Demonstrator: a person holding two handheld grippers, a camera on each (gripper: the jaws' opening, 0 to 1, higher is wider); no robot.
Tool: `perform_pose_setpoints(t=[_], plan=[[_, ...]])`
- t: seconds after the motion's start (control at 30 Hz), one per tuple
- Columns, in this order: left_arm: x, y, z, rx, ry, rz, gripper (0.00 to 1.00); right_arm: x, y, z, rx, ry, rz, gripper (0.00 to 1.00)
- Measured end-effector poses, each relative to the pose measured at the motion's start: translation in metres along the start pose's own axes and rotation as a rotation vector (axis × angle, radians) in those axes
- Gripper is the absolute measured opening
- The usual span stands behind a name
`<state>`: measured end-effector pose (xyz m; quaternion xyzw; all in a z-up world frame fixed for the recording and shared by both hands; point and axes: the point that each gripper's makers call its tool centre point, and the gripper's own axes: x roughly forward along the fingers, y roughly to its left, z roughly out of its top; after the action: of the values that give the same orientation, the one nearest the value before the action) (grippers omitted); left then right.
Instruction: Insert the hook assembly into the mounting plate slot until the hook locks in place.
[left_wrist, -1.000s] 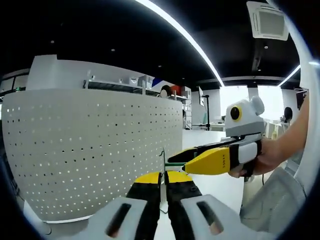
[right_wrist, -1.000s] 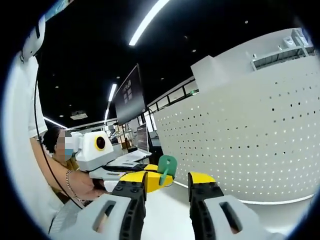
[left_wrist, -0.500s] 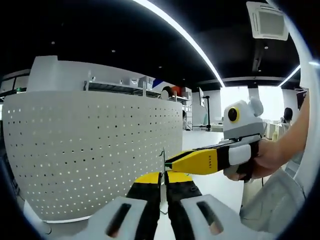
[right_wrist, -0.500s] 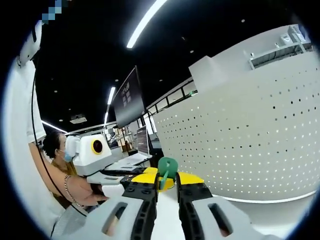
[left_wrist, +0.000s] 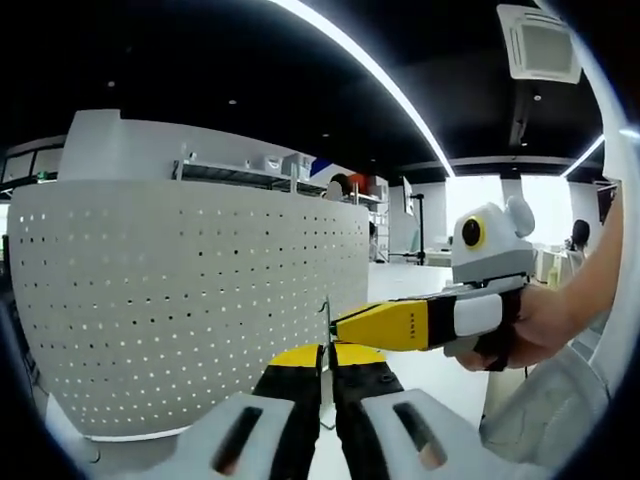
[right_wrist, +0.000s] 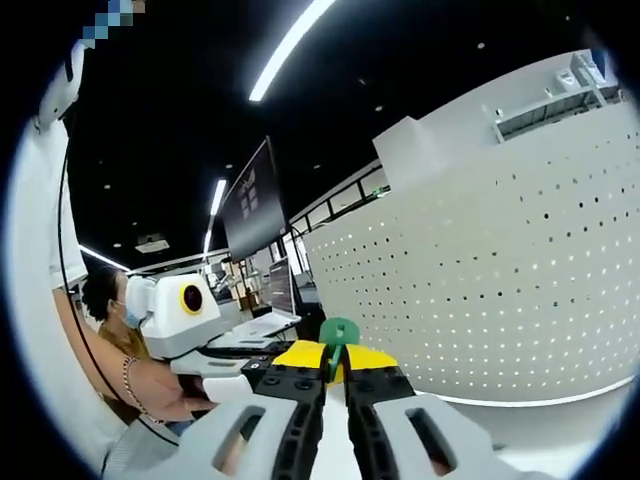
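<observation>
Green hook (right_wrist: 337, 335) clamped in right claw (right_wrist: 335, 372); left claw (left_wrist: 327, 352) pinches a thin part, maybe the plate. Insertion not done.

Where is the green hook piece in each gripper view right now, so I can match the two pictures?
Left gripper view: green hook piece shows as a thin edge, low centre, at both grippers' yellow tips.
Right gripper view: green hook piece low centre, between this gripper's jaws.
Shared landmark: white perforated panel.
</observation>
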<state>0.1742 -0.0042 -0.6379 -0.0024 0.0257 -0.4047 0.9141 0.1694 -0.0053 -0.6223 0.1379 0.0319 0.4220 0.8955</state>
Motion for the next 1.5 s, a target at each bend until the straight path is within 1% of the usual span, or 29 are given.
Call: perform_pose_setpoints(t=[0.27, 0.33, 0.57, 0.73, 0.8, 0.9, 0.97, 1.0, 1.07, 1.1, 1.2, 1.27, 1.37, 1.4, 1.5], plan=[[0.000, 0.000, -0.001, -0.001, 0.000, 0.005, 0.02, 0.001, -0.002, -0.001, 0.023, -0.005, -0.020, 0.01], [0.000, 0.000, -0.001, 0.002, 0.002, 0.007, 0.02, 0.001, -0.002, -0.001, 0.011, -0.001, -0.025, 0.01], [0.000, -0.001, 0.002, -0.001, -0.010, 0.005, 0.03, 0.000, -0.002, 0.002, 0.041, -0.014, -0.031, 0.00], [-0.001, -0.001, 0.003, -0.003, -0.014, 0.008, 0.03, 0.001, 0.000, 0.002, 0.045, -0.011, -0.026, 0.00], [-0.001, 0.000, 0.003, -0.001, -0.014, 0.010, 0.04, 0.001, 0.001, 0.002, 0.032, -0.006, -0.023, 0.00], [-0.001, -0.001, 0.002, 0.011, -0.004, 0.001, 0.06, 0.002, 0.002, 0.002, 0.038, -0.002, -0.019, 0.00], [-0.001, -0.002, 0.000, 0.022, 0.007, -0.011, 0.12, 0.001, 0.003, 0.003, 0.046, -0.007, -0.013, 0.00], [0.000, -0.003, 0.000, 0.024, 0.005, -0.015, 0.18, 0.001, 0.002, 0.003, 0.045, -0.006, -0.013, 0.00], [0.000, -0.003, -0.002, 0.021, 0.007, -0.018, 0.25, 0.001, 0.003, 0.003, 0.049, -0.005, -0.009, 0.00], [0.001, -0.004, -0.003, 0.022, 0.010, -0.026, 0.30, 0.001, 0.004, 0.003, 0.057, -0.004, -0.005, 0.00], [0.003, -0.008, -0.008, 0.039, 0.030, -0.045, 0.41, 0.001, 0.004, 0.002, 0.056, 0.000, -0.004, 0.00], [0.004, -0.007, -0.012, 0.034, 0.041, -0.048, 0.48, 0.001, 0.004, 0.000, 0.052, 0.008, -0.004, 0.00], [0.005, -0.005, -0.013, 0.015, 0.040, -0.051, 0.61, 0.002, 0.005, -0.003, 0.040, 0.021, -0.002, 0.00], [0.005, -0.004, -0.014, 0.009, 0.044, -0.051, 0.66, 0.002, 0.005, -0.003, 0.043, 0.020, -0.001, 0.00], [0.006, -0.005, -0.016, 0.015, 0.053, -0.055, 0.76, 0.002, 0.005, -0.003, 0.041, 0.022, 0.002, 0.00]])
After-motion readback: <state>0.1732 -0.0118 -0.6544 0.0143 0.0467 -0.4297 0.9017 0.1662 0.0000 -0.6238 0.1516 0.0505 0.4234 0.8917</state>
